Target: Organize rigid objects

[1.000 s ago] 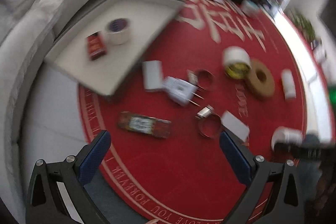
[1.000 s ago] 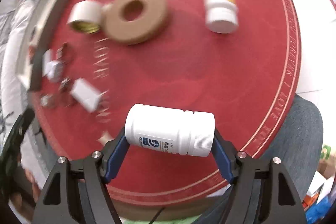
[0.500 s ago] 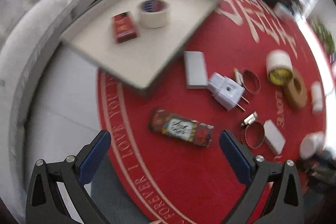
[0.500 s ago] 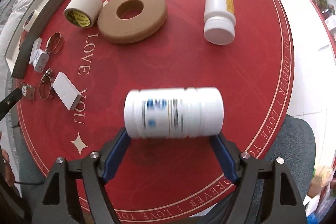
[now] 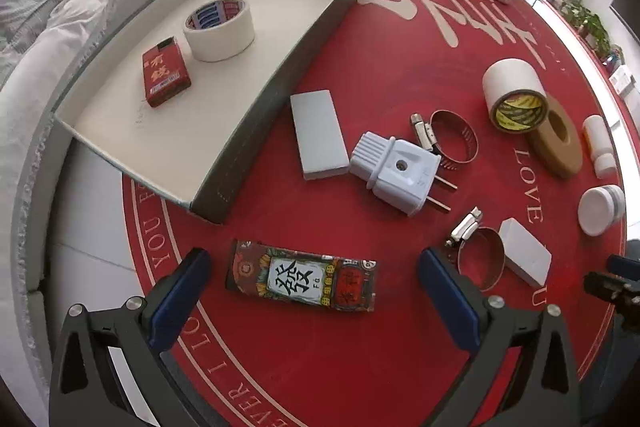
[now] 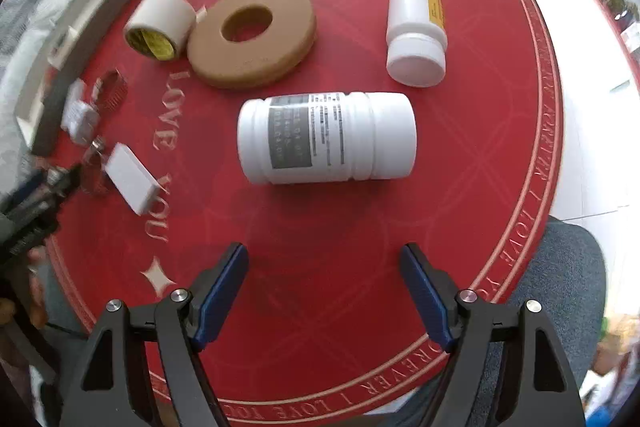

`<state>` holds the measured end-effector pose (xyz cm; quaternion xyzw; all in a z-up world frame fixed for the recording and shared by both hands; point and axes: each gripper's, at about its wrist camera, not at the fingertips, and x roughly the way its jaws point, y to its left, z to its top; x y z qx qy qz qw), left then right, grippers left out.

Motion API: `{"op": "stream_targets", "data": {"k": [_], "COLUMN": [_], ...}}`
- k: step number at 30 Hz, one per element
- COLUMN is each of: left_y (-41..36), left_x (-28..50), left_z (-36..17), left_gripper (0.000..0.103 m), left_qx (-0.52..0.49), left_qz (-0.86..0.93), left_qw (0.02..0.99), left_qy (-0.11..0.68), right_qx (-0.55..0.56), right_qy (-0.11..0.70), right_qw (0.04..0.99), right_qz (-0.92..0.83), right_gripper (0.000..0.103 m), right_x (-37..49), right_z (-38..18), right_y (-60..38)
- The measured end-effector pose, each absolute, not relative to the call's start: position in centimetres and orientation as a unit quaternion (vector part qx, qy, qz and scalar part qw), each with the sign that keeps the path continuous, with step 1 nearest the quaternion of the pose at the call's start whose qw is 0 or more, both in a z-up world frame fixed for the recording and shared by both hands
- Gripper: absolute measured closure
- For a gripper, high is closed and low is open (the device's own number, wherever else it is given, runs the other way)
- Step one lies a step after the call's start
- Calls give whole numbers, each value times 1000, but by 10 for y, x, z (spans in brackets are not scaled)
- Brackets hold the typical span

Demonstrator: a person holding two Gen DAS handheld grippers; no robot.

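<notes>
My left gripper (image 5: 312,259) is open and hangs just above a flat patterned box (image 5: 300,277) lying on the red round mat, one finger off each end. My right gripper (image 6: 323,253) is open with nothing between its fingers. A big white bottle (image 6: 326,138) lies on its side on the mat a little ahead of it, apart from the pads. A grey tray (image 5: 280,67) at the mat's left holds a roll of cream tape (image 5: 220,27) and a small red box (image 5: 166,75).
Loose on the mat are a white plug (image 5: 396,173), a grey flat block (image 5: 318,135), two hose clamps (image 5: 456,137), a small white box (image 5: 524,261), a tape roll (image 6: 158,27), a brown ring (image 6: 252,35) and a small white bottle (image 6: 416,35). A sofa lies behind the tray.
The right gripper has let go of the big white bottle, which now lies on the mat ahead of it. The left gripper has come down closer over the patterned box.
</notes>
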<state>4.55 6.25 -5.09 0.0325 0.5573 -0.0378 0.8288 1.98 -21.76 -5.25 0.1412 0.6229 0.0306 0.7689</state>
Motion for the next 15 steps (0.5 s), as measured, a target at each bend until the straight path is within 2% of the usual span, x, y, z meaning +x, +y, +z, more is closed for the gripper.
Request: {"op": "stream_targets", "data": {"k": [1, 4, 6, 7, 11, 13, 15], "left_y": [61, 54, 49, 46, 44, 44, 48], "left_x": [44, 40, 39, 38, 39, 38, 35], "left_z": [-51, -47, -45, -44, -44, -44, -42], "left_gripper": [1, 12, 27, 30, 30, 30, 30], "left_qx": [32, 38, 43, 47, 39, 33, 14], "left_qz": [-37, -49, -58, -63, -51, -48, -50], "left_qw": [830, 835, 836, 837, 836, 833, 830], "left_qy": [556, 547, 544, 542, 546, 550, 555], "right_qx": [156, 163, 163, 164, 146, 139, 140], "right_qy": [617, 593, 584, 581, 582, 579, 578], "right_qw": [771, 788, 795, 797, 800, 804, 804], "right_qz": [27, 11, 15, 19, 24, 13, 11], "right_gripper": [23, 23, 23, 23, 23, 30, 30], "right_x": [20, 28, 38, 42, 60, 65, 68], "right_z": [-52, -43, -40, -40, -44, -42, -43], "right_y": [-224, -236, -237, -236, -220, -216, -217]}}
